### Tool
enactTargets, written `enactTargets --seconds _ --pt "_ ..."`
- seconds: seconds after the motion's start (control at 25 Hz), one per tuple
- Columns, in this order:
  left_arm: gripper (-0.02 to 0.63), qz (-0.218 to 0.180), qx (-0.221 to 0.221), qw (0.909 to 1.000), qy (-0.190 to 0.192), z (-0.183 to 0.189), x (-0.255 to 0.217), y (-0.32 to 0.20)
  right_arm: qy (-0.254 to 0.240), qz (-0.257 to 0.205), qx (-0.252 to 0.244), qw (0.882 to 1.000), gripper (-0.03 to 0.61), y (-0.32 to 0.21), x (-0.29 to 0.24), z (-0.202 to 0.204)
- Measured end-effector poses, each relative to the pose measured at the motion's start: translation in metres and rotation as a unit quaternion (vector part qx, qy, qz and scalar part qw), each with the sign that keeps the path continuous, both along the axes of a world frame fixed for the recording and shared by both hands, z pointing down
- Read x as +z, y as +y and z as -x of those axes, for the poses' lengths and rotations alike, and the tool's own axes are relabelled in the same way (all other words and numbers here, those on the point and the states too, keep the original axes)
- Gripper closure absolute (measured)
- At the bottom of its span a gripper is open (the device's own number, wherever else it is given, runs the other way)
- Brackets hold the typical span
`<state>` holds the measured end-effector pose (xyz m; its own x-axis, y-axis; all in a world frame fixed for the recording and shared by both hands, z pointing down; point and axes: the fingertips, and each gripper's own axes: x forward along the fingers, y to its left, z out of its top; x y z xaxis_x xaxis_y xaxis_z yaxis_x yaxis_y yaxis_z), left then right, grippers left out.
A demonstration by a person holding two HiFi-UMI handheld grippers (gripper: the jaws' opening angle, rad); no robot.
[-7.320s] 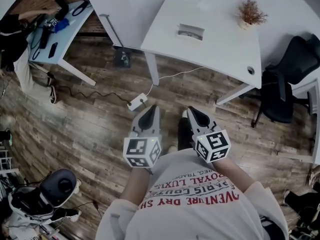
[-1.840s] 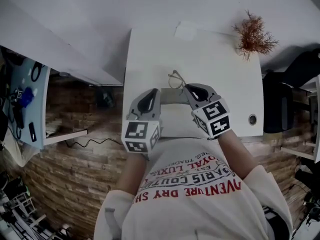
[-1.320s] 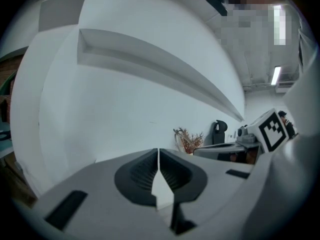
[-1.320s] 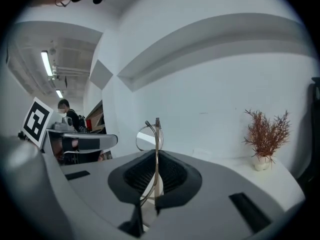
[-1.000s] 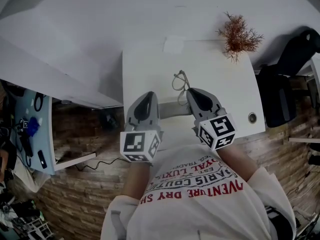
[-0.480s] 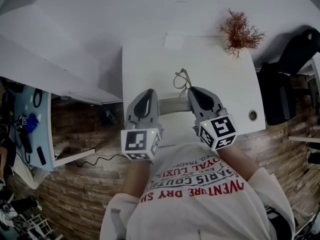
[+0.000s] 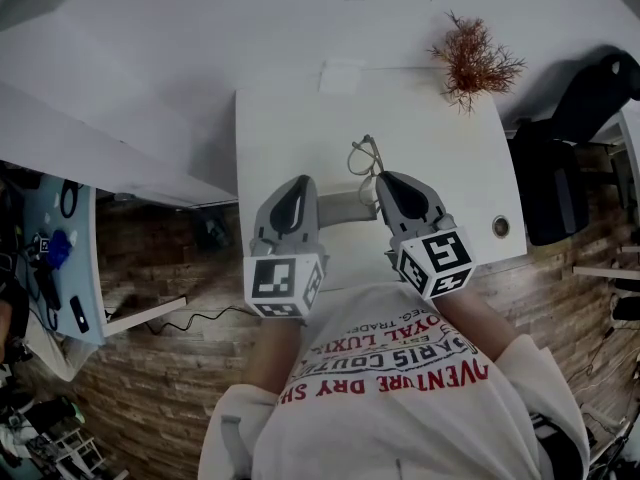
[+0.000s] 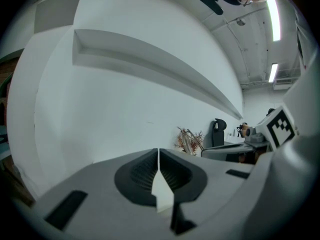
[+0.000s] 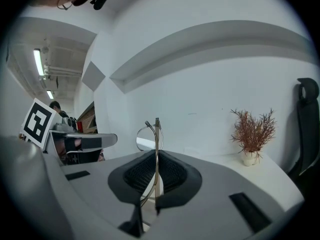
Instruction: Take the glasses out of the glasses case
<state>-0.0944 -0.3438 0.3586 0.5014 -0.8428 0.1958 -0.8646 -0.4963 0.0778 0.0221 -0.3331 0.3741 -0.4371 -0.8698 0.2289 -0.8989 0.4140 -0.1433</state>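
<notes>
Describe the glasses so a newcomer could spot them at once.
Start at the white table with the dried plant at its far right corner. Near its middle, the right gripper pinches the glasses: a thin wire frame with round lenses, unlike the flat grey case beside it.

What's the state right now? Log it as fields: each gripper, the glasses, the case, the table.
left gripper: jaws together, nothing between them; sits beside the case
right gripper: shut on the thin frame of the glasses
glasses: in the right gripper's jaws, outside the case, one round lens showing past the tips
case: grey, between the two grippers near the table's front edge; open or shut cannot be told
table: white; dried plant at its far right corner
</notes>
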Motion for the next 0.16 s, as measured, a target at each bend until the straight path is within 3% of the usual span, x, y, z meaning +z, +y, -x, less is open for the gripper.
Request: enactTargets --seconds 0.16 --pt "0.601 0.005 0.001 1.0 0.001 -0.0048 0.0031 -0.0016 -0.001 0.006 0.001 1.0 0.554 -0.0007 0.0033 -0.0046"
